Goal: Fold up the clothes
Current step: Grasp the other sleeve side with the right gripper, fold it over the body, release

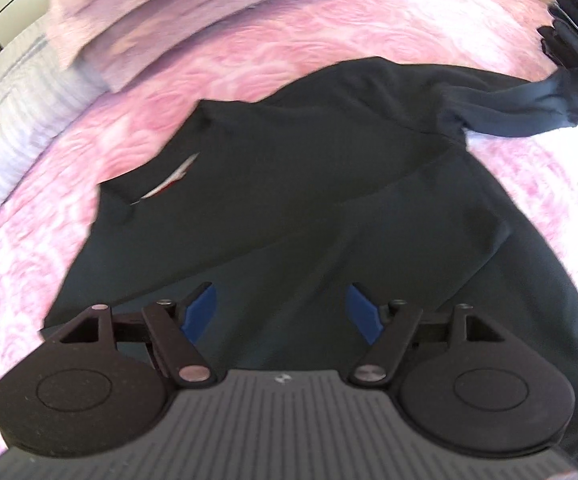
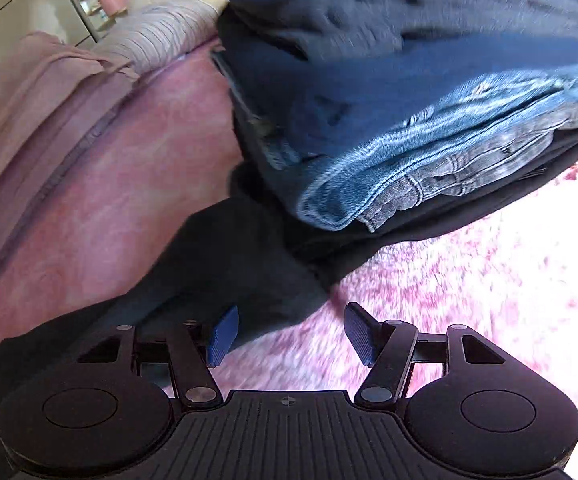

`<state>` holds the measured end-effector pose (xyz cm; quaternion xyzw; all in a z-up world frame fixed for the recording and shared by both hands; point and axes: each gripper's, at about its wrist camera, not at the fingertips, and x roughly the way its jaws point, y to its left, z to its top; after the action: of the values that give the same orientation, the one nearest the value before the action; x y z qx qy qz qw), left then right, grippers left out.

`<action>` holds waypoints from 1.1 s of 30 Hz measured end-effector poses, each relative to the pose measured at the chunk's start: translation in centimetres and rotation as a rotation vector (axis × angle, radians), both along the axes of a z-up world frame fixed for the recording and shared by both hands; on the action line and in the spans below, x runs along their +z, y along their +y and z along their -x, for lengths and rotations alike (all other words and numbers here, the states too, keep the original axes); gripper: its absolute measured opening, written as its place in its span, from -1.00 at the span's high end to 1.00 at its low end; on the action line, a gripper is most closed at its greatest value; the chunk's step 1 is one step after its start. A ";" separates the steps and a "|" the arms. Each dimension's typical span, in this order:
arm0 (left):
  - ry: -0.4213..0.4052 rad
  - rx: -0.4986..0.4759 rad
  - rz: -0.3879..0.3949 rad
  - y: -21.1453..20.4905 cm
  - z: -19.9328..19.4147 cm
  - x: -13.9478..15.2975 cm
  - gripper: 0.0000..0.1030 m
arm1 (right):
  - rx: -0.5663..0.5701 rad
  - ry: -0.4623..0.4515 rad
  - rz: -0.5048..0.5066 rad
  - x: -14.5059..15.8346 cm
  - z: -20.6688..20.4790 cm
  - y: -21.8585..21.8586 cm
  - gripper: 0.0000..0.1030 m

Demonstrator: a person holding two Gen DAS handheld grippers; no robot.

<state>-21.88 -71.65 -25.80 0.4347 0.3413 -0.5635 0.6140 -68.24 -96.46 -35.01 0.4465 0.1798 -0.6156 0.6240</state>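
Pink patterned bedspread [image 1: 249, 52] covers the bed, and a black shirt [image 1: 289, 184] lies spread flat on it, filling the middle of the left wrist view. One sleeve [image 1: 529, 108] stretches away to the far right, toward a dark pile at the edge of that view. A small white and red mark shows on the shirt's left part. The left gripper [image 1: 283, 308] hangs over the near part of the shirt with its blue pads [image 1: 201, 308] well apart and nothing between them.

In the right wrist view, the right gripper [image 2: 289, 332] stands open too, its jaws empty, over the edge where the black cloth meets the pink cover. Beyond it, to the far right, sits a stack of folded clothes [image 2: 409, 140]: blue jeans [image 2: 429, 160] on dark garments, with greyish fabric above. A folded pink blanket [image 2: 41, 92] lies at the far left, with a striped pillow [image 2: 161, 32] behind it.
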 end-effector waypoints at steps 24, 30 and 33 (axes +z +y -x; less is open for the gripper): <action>-0.102 0.054 0.099 10.5 -7.7 6.0 -0.36 | 0.840 -0.354 0.321 19.9 -32.1 13.8 0.91; -0.064 0.227 0.095 20.5 -15.2 7.1 -0.36 | 1.238 -0.291 0.246 16.5 -47.5 25.7 0.89; -0.042 0.260 0.080 23.7 -17.5 6.2 -0.36 | 1.359 -0.193 0.148 13.3 -50.8 30.4 -0.13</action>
<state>-4.39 -47.96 -19.55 0.3735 0.3590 -0.4834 0.7056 -17.40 -66.02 -21.76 0.2437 0.3208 -0.0562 0.9135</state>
